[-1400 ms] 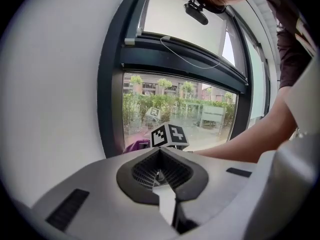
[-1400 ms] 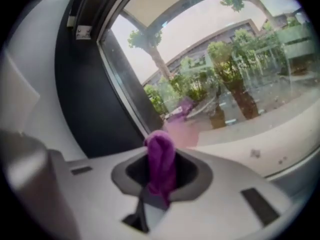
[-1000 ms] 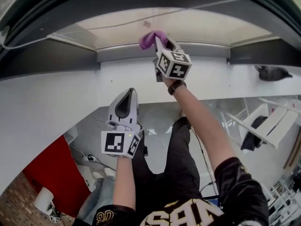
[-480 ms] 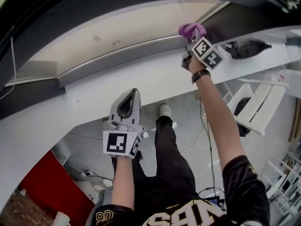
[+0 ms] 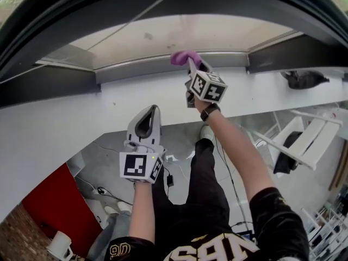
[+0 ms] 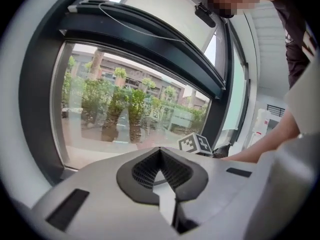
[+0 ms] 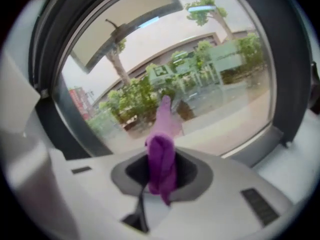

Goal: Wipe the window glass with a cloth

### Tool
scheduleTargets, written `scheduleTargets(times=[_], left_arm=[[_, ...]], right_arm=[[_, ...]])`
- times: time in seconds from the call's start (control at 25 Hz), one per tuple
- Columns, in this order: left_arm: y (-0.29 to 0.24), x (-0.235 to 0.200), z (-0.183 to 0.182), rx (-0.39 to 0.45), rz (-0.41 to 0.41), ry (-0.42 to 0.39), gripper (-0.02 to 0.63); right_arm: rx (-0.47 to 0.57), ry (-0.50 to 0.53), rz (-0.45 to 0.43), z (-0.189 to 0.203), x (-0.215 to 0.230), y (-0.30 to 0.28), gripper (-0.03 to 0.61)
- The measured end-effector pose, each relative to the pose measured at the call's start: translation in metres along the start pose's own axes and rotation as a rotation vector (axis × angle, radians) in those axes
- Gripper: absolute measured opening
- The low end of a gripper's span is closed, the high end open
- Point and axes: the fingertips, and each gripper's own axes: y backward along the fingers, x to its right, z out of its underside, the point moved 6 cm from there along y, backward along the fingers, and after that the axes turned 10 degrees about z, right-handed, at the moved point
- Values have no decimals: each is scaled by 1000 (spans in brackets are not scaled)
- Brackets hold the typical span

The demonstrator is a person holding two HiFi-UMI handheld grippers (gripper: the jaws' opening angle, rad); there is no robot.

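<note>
My right gripper (image 5: 188, 64) is shut on a bunched purple cloth (image 5: 184, 57) and holds it against the bottom edge of the window glass (image 5: 163, 34). In the right gripper view the cloth (image 7: 161, 159) sticks out between the jaws, and its pink reflection shows in the glass (image 7: 210, 79). My left gripper (image 5: 153, 109) hangs shut and empty below the sill, apart from the window. The left gripper view shows the pane (image 6: 120, 109) ahead and the right gripper's marker cube (image 6: 195, 144) at its lower right.
A dark frame (image 5: 49, 83) surrounds the pane, above a white sill (image 5: 109, 105). A thin cable (image 5: 147, 7) runs along the upper frame. A dark object (image 5: 304, 79) lies on the sill at the right. White chair (image 5: 304, 140) and red panel (image 5: 49, 200) stand on the floor.
The right gripper swept the cloth right along the glass's lower edge, then back left toward the middle. The left gripper has stayed put, shut.
</note>
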Motion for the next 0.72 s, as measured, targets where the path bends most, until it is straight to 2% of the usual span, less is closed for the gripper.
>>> scheduleTargets(times=[0.24,0.36,0.44,0.56,0.64,0.72], left_arm=[[93,-87,-11,25,-177,-27,9],[126,-110,-5,40,-250,-20,9],[141,-120,2,46,-283,-11,9],[151,-123,12,43,-303,1,9],[147,-119,17,37,-294,11,9],[137,-106,23,36,-267,36,9]], right_arm=[[-84,134,-296,79,-222,-50,78],[-93,206,-405,109,-309,-71,78],[-105,246,-444,125,-348,-82,78],[-111,231,-431,128,-363,-96,78],[-102,186,-384,116,-342,-100,78],[-104,160,-322,106,-298,-97,78]])
